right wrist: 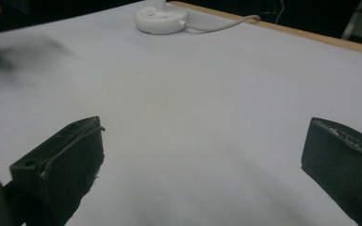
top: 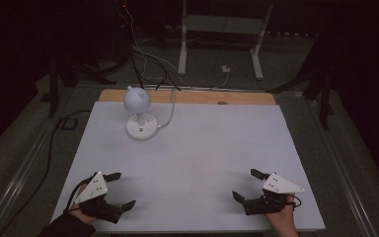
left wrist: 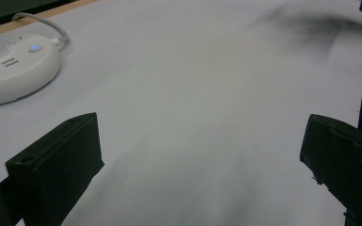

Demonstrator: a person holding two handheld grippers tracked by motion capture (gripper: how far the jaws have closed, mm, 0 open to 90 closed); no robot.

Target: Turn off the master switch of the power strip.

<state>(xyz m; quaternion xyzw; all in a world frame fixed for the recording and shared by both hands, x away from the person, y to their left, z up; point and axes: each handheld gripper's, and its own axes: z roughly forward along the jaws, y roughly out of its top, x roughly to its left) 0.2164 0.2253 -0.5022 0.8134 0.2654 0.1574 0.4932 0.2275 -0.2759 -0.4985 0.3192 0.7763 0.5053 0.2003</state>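
Presently both tongs rest released at the near table edge, left gripper [top: 121, 189] and right gripper [top: 243, 184] holding nothing, so reach well forward-left to the white desk lamp [top: 140, 114] at the far side, avoiding its cord [top: 170, 114].

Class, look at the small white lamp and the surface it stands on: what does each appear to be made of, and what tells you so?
Lamp: probably moulded plastic, white and smooth, with a faint sheen; the round base has soft rounded edges, slots and a small blue light. Table: a matte, pale sheet or board without glare, its material unclear; the brown strip at the far edge looks like wood.
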